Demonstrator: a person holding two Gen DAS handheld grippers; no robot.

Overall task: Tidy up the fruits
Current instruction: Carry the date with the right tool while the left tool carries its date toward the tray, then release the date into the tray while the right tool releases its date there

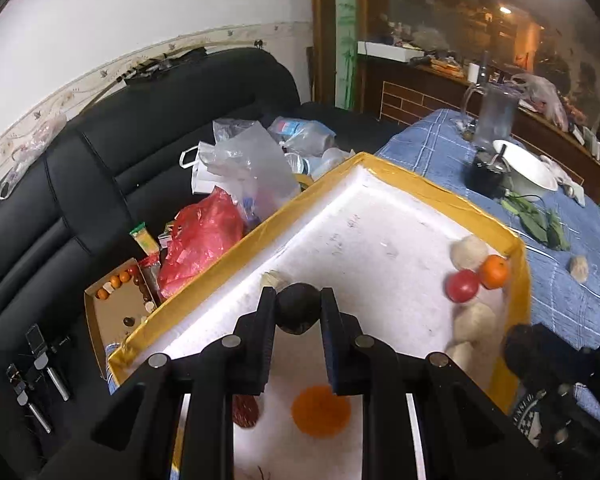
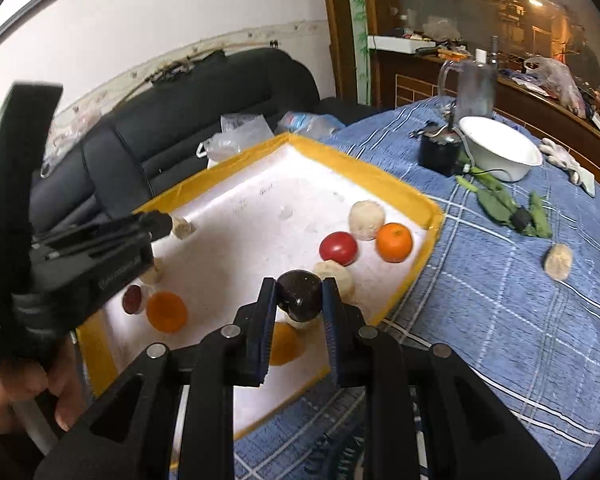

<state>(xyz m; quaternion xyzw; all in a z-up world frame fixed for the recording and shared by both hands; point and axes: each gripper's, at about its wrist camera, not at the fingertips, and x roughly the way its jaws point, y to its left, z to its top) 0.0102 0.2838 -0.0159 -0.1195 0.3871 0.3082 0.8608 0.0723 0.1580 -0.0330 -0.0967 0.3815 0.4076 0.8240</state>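
Both grippers are hovering over the foam tray (image 2: 416, 196), left gripper (image 1: 298, 307) and right gripper (image 2: 299, 298) each clamping 1 dark round fruit (image 2: 299, 297); a glossy tomato (image 2: 338, 247) is sitting at 1 o'clock.

Both grippers are matte black. The left gripper (image 1: 298, 308) shows two flat rectangular fingers (image 1: 265, 320) with dark blue ribbed inner pads, each carried on a pair of angular linkage arms. Four round silver pivot pins (image 1: 231, 341) cap the joints, and triangular cut-outs open the outer arms at 7 and 5 o'clock. The right gripper (image 2: 299, 298) has the same build. Seen from the side, the left one carries faint white lettering (image 2: 120, 276), unreadable.
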